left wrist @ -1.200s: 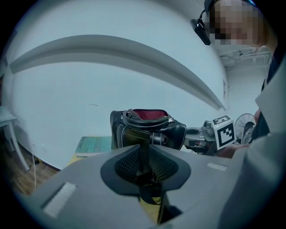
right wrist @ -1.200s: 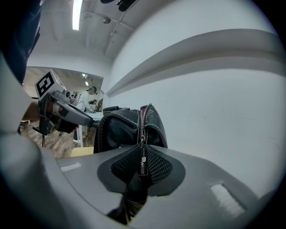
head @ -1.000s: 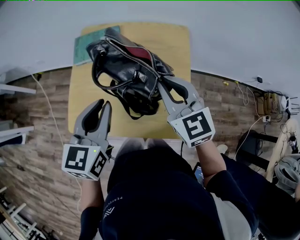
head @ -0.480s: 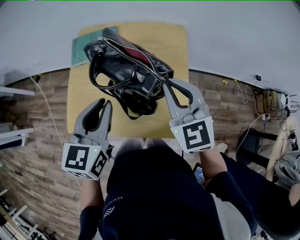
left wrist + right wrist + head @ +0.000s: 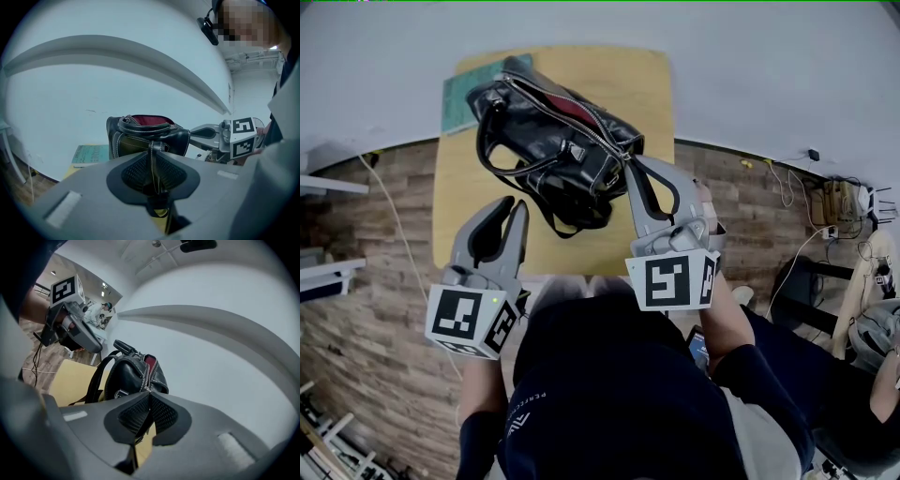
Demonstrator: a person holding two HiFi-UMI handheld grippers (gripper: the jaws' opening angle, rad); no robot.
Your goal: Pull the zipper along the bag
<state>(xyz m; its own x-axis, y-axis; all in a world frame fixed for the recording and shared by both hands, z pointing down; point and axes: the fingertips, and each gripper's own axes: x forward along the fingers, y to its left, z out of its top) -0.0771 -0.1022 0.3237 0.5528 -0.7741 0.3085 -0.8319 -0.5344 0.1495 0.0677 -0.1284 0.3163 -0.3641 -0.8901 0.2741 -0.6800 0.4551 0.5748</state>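
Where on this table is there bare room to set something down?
Bare: the far-right corner of the table, beside the bag, and the near strip below its strap loop. Crowded: far left, where the bag lies on the green book.

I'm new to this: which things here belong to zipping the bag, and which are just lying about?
In the job: black bag, its zipper, its strap in the left gripper, the right gripper on the zipper.
Lying about: green book on the table, cables on the floor.
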